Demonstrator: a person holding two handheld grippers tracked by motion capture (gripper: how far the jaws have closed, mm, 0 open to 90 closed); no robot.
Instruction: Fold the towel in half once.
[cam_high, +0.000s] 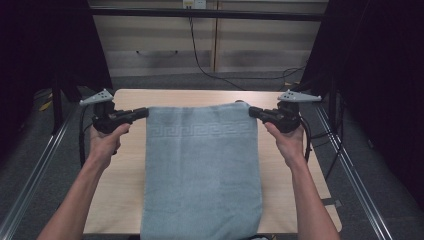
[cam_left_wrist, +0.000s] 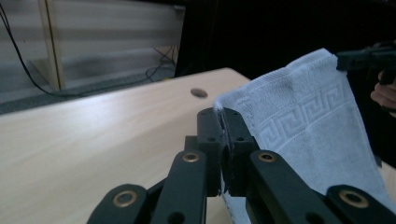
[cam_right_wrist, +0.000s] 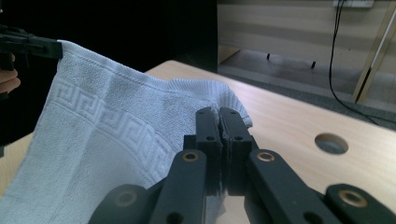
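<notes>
Two tongs, left (cam_high: 142, 113) and right (cam_high: 254, 111), each clamp a top corner of towel (cam_high: 202, 170); its long axis runs down-frame over tabletop (cam_high: 127, 165), hands equidistant.

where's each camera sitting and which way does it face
High view: above the person's side, facing forward and down on the table; both forearms and claws show.
Left gripper view: rides the left claw, looking along it across the towel.
Right gripper view: rides the right claw, looking the opposite way.
All share the towel.
</notes>
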